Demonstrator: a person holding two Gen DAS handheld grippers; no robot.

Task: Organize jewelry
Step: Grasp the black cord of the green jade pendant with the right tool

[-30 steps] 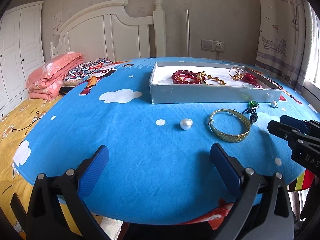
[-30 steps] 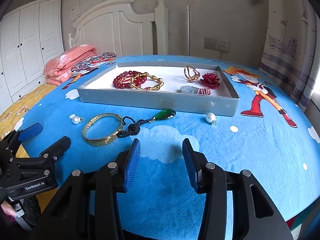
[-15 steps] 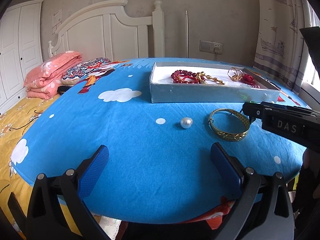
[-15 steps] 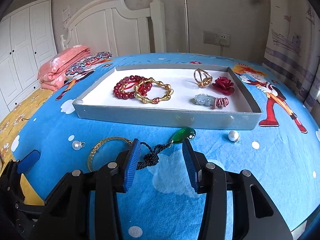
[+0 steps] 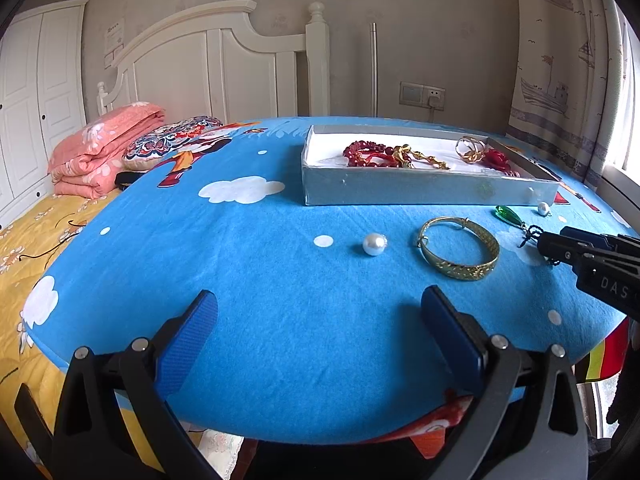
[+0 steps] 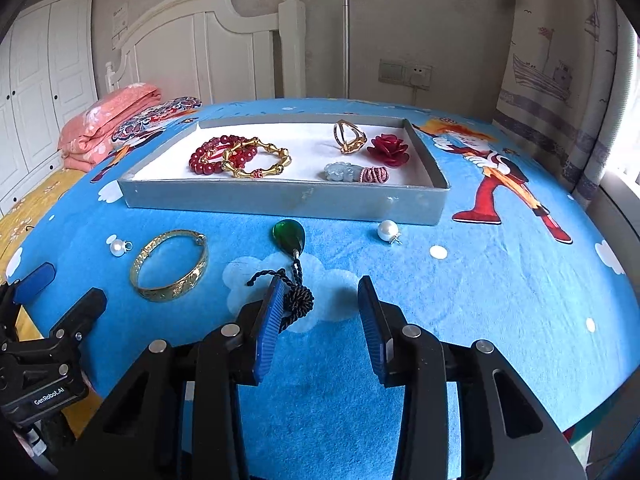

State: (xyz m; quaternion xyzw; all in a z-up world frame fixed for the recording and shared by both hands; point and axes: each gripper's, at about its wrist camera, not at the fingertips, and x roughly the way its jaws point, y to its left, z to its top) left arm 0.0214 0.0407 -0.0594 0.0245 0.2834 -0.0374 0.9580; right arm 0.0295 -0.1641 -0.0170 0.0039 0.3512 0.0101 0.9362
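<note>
Green pendant (image 6: pixel 289 234) ahead of right claw (image 6: pixel 320 312) | jaws closing round its knotted cord (image 6: pixel 298 298), unpinched | left claw (image 5: pixel 320 328) wide, idle.

The right tongs (image 6: pixel 320 312) have advanced to the green pendant's (image 6: pixel 289 234) black knot, jaws closing.

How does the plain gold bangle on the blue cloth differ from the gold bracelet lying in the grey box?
The gold bangle is one solid, patterned band; the gold bracelet in the grey box is made of slim bamboo-like links. The bangle lies alone on the blue cloth, outside the box; the bracelet lies inside, overlapping a red bead bracelet. Both are gold-coloured rings lying flat.
</note>
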